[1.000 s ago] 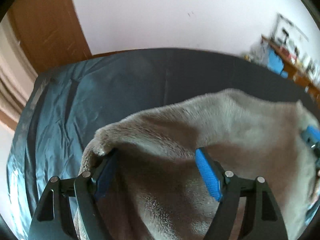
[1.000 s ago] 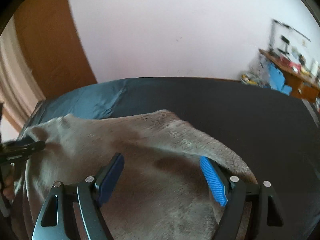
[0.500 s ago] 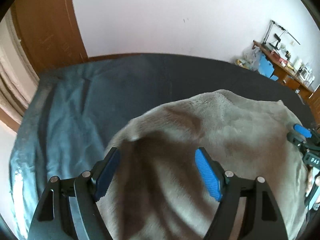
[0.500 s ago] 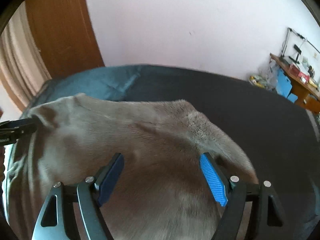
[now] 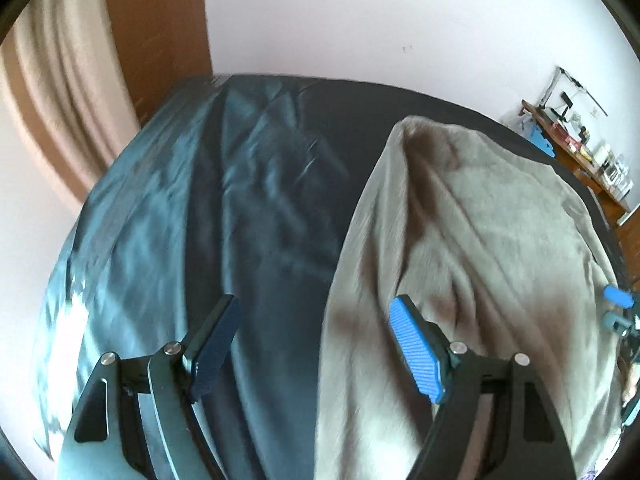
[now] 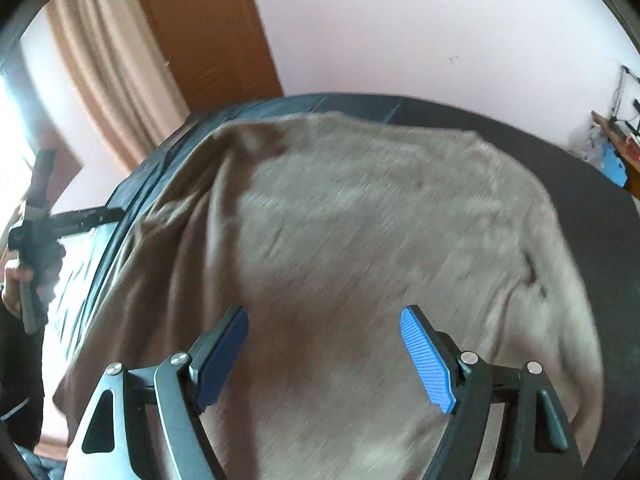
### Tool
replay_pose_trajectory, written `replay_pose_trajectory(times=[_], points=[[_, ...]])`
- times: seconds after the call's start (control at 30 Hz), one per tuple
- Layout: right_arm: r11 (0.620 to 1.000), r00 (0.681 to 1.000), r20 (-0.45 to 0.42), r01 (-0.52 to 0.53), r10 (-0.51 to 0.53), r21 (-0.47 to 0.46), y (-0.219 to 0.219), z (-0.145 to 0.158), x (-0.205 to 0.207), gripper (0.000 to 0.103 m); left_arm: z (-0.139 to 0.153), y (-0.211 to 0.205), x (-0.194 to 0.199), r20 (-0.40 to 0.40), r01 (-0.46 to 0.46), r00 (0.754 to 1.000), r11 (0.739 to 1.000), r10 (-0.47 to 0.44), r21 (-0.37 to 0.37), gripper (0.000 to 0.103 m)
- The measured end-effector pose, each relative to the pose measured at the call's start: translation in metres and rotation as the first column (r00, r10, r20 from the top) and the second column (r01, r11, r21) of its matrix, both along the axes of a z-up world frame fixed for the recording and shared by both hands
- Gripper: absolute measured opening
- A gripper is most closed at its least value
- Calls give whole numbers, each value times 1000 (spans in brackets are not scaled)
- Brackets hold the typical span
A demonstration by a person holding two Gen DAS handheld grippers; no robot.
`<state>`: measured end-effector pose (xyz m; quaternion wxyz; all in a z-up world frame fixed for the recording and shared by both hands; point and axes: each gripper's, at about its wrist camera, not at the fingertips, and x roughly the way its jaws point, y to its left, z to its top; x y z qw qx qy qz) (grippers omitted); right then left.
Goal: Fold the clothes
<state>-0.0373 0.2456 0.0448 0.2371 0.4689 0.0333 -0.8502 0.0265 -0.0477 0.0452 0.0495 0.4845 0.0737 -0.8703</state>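
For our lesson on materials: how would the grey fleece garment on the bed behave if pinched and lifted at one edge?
The grey fleece garment would probably flop and drape, judging by its soft creases. Its fuzzy pile likely grips rather than slips.

garment (image 6: 360, 240) motion-blurred, bottom edge cropped

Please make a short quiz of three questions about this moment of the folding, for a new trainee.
1. True or false: the left gripper has its jaws shut on the grey garment.
2. What lies under the garment: (a) wooden floor, (b) dark bed cover, (c) glass table?
3. Fill in: the right gripper hovers with jaws ____ above the garment.

Key: 1 false; 2 b; 3 open.
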Motion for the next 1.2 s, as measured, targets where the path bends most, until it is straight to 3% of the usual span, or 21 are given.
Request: replay_pose_trajectory(times=[0.17,0.3,0.53,0.73,0.77,0.83,0.9,0.93,1.03,1.2], points=[[999,999,-19,-34,34,24,-9,-22,46,81,-10,0,42,-7,39,999,999,-39,19,81],[1000,999,-40,4,-3,30,-5,-37,60,81,-23,7,59,5,67,998,997,-67,29,81],[993,994,-24,107,-108,-51,27,-44,59,81,-48,14,59,35,81,996,994,-84,73,81],[991,993,-16,115,-116,-66,35,-49,61,81,-56,18,59,27,87,996,992,-90,92,80],[992,993,-18,111,-113,-66,35,-49,62,81,-56,19,59,26,90,995,992,-93,90,76],[992,994,-21,105,-107,-69,36,-49,64,81,-55,21,60,26,91,995,993,-93,75,57],[992,995,-22,100,-102,-76,36,-49,65,81,-54,22,58,34,86,995,992,-90,89,18],[992,995,-21,99,-101,-80,37,-49,65,81,-55,20,57,42,83,995,991,-88,109,10],[991,995,-20,100,-102,-90,38,-50,65,81,-52,15,56,52,57,997,990,-64,129,6],[988,993,-18,116,-119,-99,43,-51,66,81,-18,-1,58,-12,-20,1000,1000,20,0,6]])
